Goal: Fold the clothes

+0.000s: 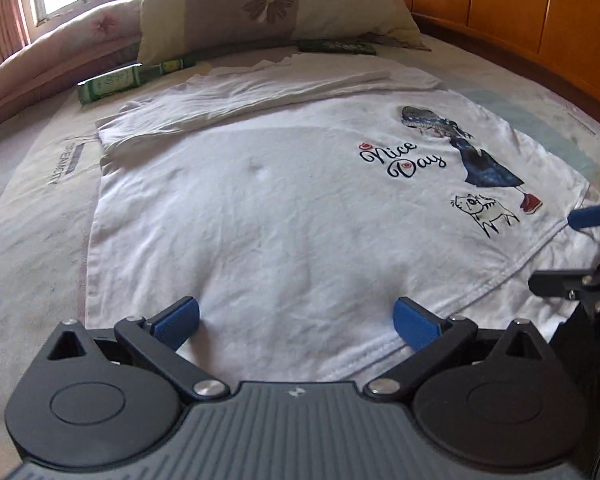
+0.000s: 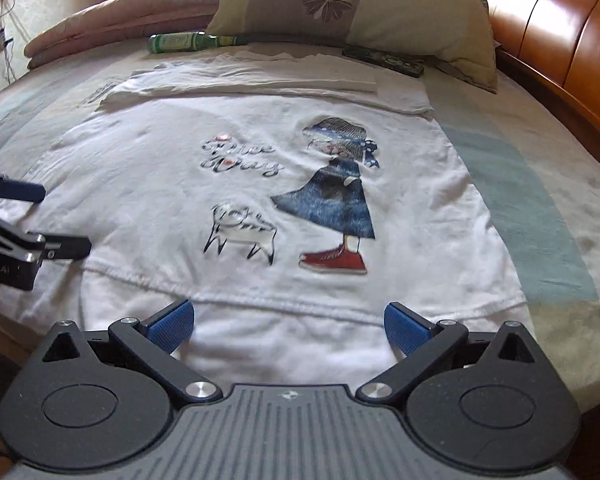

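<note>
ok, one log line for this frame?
stage: fold, far side done | left tongs: open over near hem | right tongs: open over near hem | white T-shirt: flat on bed

I log one bed (image 2: 540, 208), pale printed sheet. Lying on it: white T-shirt (image 2: 228, 152) spread centre; green bottle (image 2: 180, 42) far left; pillow (image 2: 360, 12) far; dark flat object (image 2: 384, 62) beside pillow.
</note>
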The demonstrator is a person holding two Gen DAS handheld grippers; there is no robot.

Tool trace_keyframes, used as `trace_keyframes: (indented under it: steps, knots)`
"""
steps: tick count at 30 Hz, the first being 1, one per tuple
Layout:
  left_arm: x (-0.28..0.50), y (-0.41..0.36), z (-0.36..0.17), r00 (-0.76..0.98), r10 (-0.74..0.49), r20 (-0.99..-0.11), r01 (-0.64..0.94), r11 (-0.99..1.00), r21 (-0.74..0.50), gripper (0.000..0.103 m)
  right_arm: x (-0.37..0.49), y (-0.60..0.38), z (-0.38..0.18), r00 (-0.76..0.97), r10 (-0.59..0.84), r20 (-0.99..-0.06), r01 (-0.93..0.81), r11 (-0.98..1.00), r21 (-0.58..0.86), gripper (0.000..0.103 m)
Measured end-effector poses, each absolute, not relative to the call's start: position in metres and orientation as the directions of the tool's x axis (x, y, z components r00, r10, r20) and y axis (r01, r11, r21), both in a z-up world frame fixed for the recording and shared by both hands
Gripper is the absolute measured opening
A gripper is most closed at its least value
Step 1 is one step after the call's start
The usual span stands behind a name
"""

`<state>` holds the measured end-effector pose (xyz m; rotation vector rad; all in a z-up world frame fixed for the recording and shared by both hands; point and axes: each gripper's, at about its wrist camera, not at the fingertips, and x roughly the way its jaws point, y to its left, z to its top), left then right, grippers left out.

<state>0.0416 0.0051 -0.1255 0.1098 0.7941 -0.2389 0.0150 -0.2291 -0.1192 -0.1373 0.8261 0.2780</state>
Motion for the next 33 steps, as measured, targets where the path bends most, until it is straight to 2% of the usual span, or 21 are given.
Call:
trace_keyframes:
  steps: [4, 7, 11, 13, 17, 19, 22, 27, 33]
  knots:
    - [0.025, 0.011, -0.125, 0.678, -0.177, -0.713, 0.263, 0.965, 0.011, 0.102, -0.005, -0.218, -0.121, 0.632, 0.165, -0.757, -0.342, 0.936, -0.081, 0.103]
    - [0.022, 0.011, -0.116, 0.650, -0.187, -0.736, 0.278, 0.961, 0.001, 0.102, -0.006, -0.215, -0.106, 0.665, 0.166, -0.728, -0.334, 0.938, -0.091, 0.103]
    - [0.022, 0.013, -0.106, 0.697, -0.184, -0.693, 0.259, 0.966, 0.003, 0.102, 0.008, -0.204, -0.089, 0.693, 0.240, -0.680, -0.350, 0.936, -0.026, 0.103]
    - [0.028, 0.015, -0.111, 0.674, -0.201, -0.710, 0.248, 0.968, -0.038, 0.102, 0.017, -0.195, -0.099, 0.674, 0.241, -0.698, -0.349, 0.937, -0.013, 0.103]
    - [0.015, 0.016, -0.127, 0.678, -0.217, -0.702, 0.262, 0.964, -0.045, 0.102, 0.004, -0.194, -0.122, 0.666, 0.250, -0.702, -0.341, 0.940, 0.011, 0.103]
    - [0.005, 0.014, -0.132, 0.694, -0.208, -0.689, 0.293, 0.956, 0.006, 0.102, 0.001, -0.202, -0.120, 0.660, 0.259, -0.705, -0.340, 0.940, 0.027, 0.103]
    - [0.002, 0.016, -0.130, 0.692, -0.213, -0.690, 0.303, 0.953, 0.009, 0.102, -0.002, -0.216, -0.115, 0.650, 0.274, -0.708, -0.338, 0.940, 0.052, 0.103]
    - [0.005, 0.020, -0.128, 0.683, -0.222, -0.696, 0.284, 0.959, -0.028, 0.102, 0.036, -0.256, -0.092, 0.747, 0.209, -0.631, -0.198, 0.976, 0.088, 0.103]
    - [0.008, 0.025, -0.127, 0.684, -0.233, -0.691, 0.253, 0.965, -0.075, 0.102, 0.076, -0.307, -0.114, 0.733, 0.107, -0.672, 0.013, 0.985, 0.170, 0.103]
